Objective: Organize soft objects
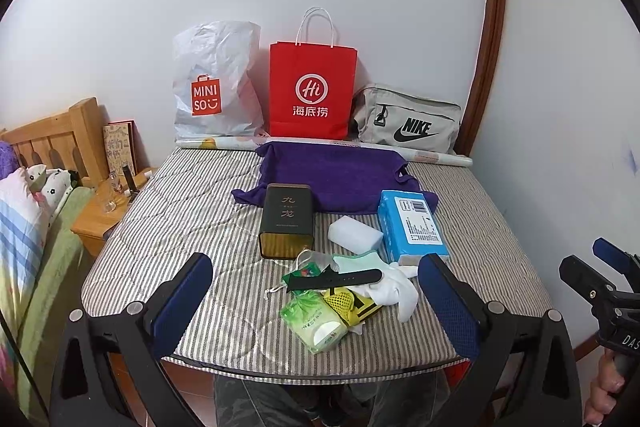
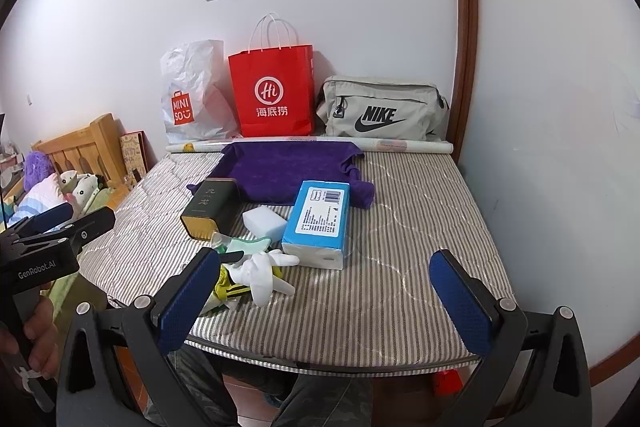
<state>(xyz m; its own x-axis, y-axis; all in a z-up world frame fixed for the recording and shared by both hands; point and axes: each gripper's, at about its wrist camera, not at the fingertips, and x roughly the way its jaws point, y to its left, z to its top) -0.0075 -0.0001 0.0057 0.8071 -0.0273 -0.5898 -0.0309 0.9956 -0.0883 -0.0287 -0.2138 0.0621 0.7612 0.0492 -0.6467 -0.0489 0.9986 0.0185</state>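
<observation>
A pile of small things lies near the front of the striped mattress (image 1: 180,219): a white glove (image 1: 396,291) (image 2: 260,271), a green tissue pack (image 1: 316,323), a yellow mesh item (image 1: 352,303) (image 2: 224,287), a black strap (image 1: 336,279) and a pale green cloth (image 1: 356,261). Behind them are a dark tin (image 1: 286,221) (image 2: 208,209), a white sponge (image 1: 354,235) (image 2: 264,221) and a blue tissue pack (image 1: 414,227) (image 2: 320,219). A purple cloth (image 1: 336,175) (image 2: 288,167) is spread further back. My left gripper (image 1: 316,261) hangs open over the pile, holding nothing. My right gripper (image 2: 325,254) is open and holds nothing, right of the pile.
Against the back wall stand a white Miniso bag (image 1: 216,87), a red paper bag (image 1: 312,91) and a grey Nike bag (image 1: 408,119), with a paper roll (image 1: 436,159) in front. A bed (image 1: 24,227) and a wooden nightstand (image 1: 96,223) are on the left. A wall closes the right.
</observation>
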